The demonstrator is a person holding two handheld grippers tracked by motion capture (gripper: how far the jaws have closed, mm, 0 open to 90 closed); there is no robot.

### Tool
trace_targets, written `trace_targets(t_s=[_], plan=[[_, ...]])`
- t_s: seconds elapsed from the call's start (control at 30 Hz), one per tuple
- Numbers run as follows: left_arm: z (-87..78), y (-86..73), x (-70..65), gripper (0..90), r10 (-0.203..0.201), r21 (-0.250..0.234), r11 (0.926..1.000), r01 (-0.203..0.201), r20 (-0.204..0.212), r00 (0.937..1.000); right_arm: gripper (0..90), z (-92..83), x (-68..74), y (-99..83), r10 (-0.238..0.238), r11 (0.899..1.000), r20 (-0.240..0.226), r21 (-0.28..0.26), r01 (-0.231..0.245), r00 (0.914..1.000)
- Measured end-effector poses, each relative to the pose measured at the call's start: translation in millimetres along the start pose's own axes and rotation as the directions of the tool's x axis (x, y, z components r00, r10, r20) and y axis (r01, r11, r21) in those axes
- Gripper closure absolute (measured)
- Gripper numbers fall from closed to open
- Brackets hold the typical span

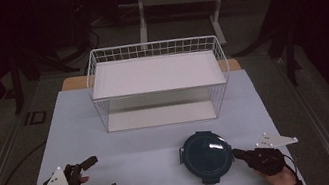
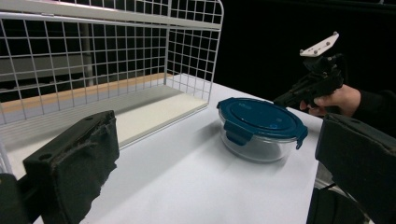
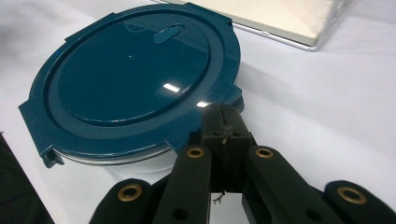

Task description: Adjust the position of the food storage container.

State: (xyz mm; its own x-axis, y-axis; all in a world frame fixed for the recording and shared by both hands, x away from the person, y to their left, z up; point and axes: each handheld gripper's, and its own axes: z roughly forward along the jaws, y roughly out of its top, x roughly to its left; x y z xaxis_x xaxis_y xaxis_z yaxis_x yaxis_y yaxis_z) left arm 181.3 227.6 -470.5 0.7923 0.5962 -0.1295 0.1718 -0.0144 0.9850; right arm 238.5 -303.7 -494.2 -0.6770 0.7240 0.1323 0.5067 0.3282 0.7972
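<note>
A round glass container with a dark blue clip-on lid (image 1: 205, 150) (image 2: 259, 119) (image 3: 130, 79) stands on the white table near its front edge, right of centre. My right gripper (image 1: 237, 152) (image 3: 223, 116) is shut, and its tips rest against the lid's right-hand rim by a latch tab; nothing shows between the jaws. The left gripper view shows it too, as the right gripper (image 2: 282, 99) in a hand beyond the container. My left gripper (image 1: 103, 175) (image 2: 217, 135) lies at the front left with its jaws wide open and nothing between them, well apart from the container.
A white wire rack (image 1: 155, 48) (image 2: 140, 46) with a flat upper shelf and a lower base board (image 3: 280, 18) stands at the back middle of the table (image 1: 151, 145). Dark floor and a metal frame lie beyond the table.
</note>
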Motion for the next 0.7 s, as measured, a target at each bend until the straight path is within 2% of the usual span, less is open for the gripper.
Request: trace_targets(t_s=[0.17, 0.37, 0.57, 0.7], plan=[[0.2, 0.1, -0.7, 0.0, 0.003, 0.003, 1.0, -0.003, 0.001, 1.0, 90.0, 7.8, 4.1, 5.2, -0.017, 1.0, -0.018, 0.003, 0.017, 0.9997], [-0.6, 0.2, -0.3, 0.0, 0.001, -0.002, 1.0, -0.001, -0.002, 1.0, 90.0, 5.8, 5.6, 5.1, -0.03, 1.0, -0.001, 0.0, 0.03, 0.9995], [-0.9, 0.5, -0.8, 0.0, 0.004, -0.002, 1.0, -0.004, -0.001, 1.0, 90.0, 8.2, 6.5, -0.8, -0.012, 1.0, -0.008, 0.027, 0.013, 0.9999], [-0.6, 0.5, -0.6, 0.0, 0.002, -0.002, 1.0, -0.002, -0.002, 1.0, 90.0, 11.5, 5.5, -0.3, 0.0, 1.0, -0.01, 0.027, 0.0, 0.9999]])
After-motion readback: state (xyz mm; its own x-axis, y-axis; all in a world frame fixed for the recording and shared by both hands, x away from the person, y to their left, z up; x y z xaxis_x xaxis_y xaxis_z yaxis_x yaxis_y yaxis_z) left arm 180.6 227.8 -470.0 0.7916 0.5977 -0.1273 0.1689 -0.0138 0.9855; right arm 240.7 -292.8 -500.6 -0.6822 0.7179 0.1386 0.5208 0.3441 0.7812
